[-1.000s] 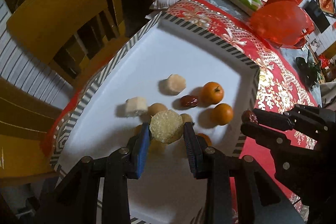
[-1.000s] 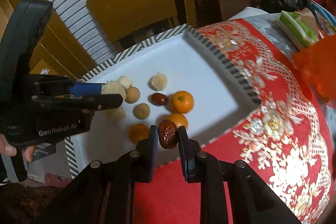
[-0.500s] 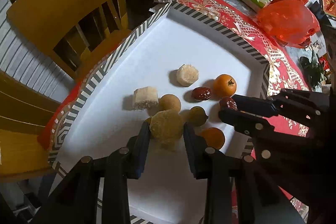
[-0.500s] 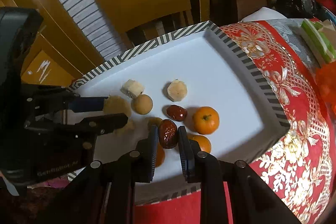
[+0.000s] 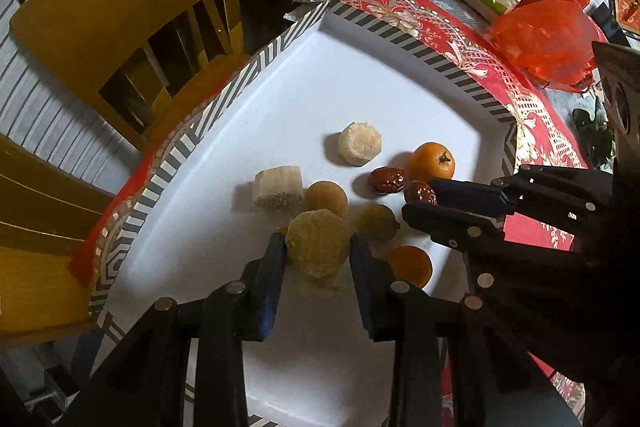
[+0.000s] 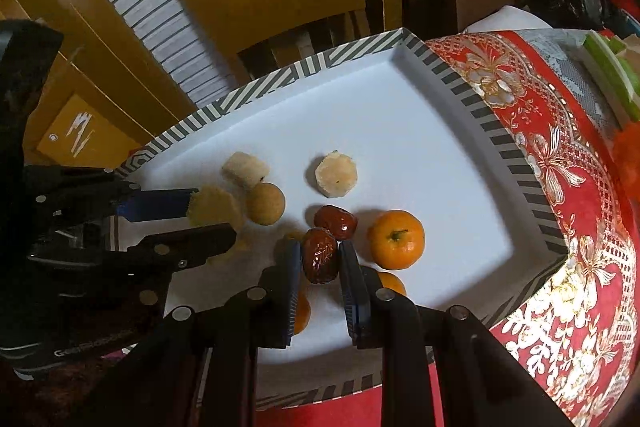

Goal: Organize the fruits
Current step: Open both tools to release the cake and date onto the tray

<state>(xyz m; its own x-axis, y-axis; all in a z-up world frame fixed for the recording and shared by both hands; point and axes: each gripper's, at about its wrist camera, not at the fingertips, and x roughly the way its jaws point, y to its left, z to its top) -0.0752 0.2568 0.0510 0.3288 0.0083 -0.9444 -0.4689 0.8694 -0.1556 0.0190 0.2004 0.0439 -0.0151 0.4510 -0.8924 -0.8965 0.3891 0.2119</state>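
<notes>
Two grippers work over a white square tray (image 5: 360, 75) with a black-and-white striped rim, which sits on a red tablecloth with gold floral pattern (image 6: 560, 211). The left gripper (image 5: 318, 253) pinches a rough, pale yellow sugared fruit chunk (image 5: 318, 243) between its blue-padded fingers, low over the tray's near part. The right gripper (image 6: 320, 259) pinches a wrinkled dark red date (image 6: 319, 255) just beside a second dark red date (image 6: 336, 222) that lies on the tray.

Around them on the tray lie a round orange tangerine with a green stem (image 6: 396, 239) to the right of the dates, a pale round peeled fruit piece (image 6: 335, 174) further back, a pale blocky fruit piece (image 5: 277, 187), and a tan round fruit (image 5: 325, 198) touching that block. A small yellow-green round fruit (image 5: 378, 222) lies between the two grippers. An orange fruit (image 5: 410, 265) lies near the tray's front edge, partly hidden behind the right gripper's fingers. Beyond the tray stand yellow wooden chairs (image 5: 120, 3), and a translucent red plastic bag (image 5: 548, 39) rests on the tablecloth.
</notes>
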